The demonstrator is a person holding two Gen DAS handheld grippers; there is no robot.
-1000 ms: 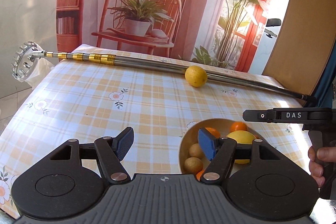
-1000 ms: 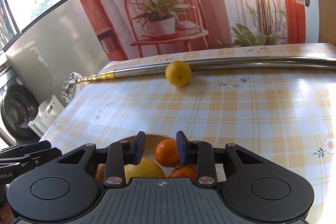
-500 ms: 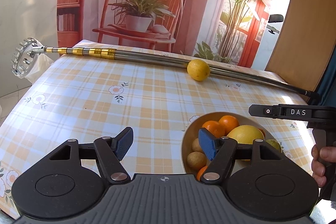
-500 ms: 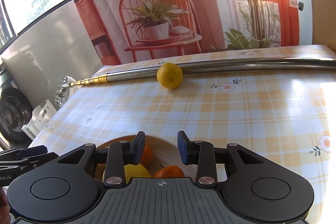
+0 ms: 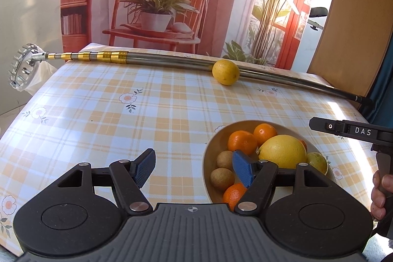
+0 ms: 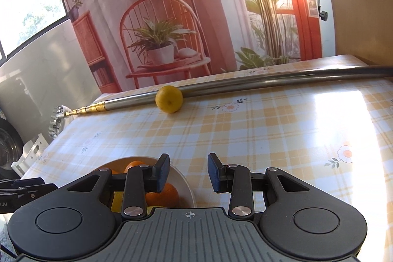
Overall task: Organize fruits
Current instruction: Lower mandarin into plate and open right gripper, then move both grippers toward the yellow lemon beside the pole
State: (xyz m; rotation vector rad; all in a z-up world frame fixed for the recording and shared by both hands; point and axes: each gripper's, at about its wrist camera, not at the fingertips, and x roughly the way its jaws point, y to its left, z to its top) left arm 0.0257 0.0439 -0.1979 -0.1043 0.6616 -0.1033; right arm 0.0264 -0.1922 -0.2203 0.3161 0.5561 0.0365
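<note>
— How does the fruit look?

— One loose lemon (image 5: 225, 68) lies on the table (image 5: 98, 114), round, yellow, slightly dimpled, touching the near side of a long telescopic metal pole (image 5: 159, 59). The rest sits in a pale bowl (image 5: 208, 151): a large yellow grapefruit (image 5: 282, 151), several oranges (image 5: 242, 142), two brown kiwis (image 5: 222, 179) and a greenish fruit at the right rim, half hidden.

— Where is it relative to the jaws?

— The left gripper (image 5: 194, 170) has its jaws wide apart and holds nothing; its right blue pad hangs over the bowl's left part, near the kiwis, and its left pad is over bare checked cloth. The lemon lies well ahead of it, slightly to the right. The right gripper (image 6: 188, 174) also has its jaws apart and empty; its left pad is above the bowl's (image 6: 186, 186) right rim, over an orange (image 6: 163, 194), and its right pad is over the table (image 6: 282, 134). The lemon (image 6: 169, 99) is far ahead of it, a little to the left.

— What else is around?

— The pole (image 6: 245, 85) runs across the table's far edge, with gold segments and a toothed ring head past the left corner. A printed backdrop of a chair and plants hangs behind. Open cloth lies between both jaws and the lemon. A person's fingers (image 5: 379, 193) grip the right gripper's handle at the left view's edge.
</note>
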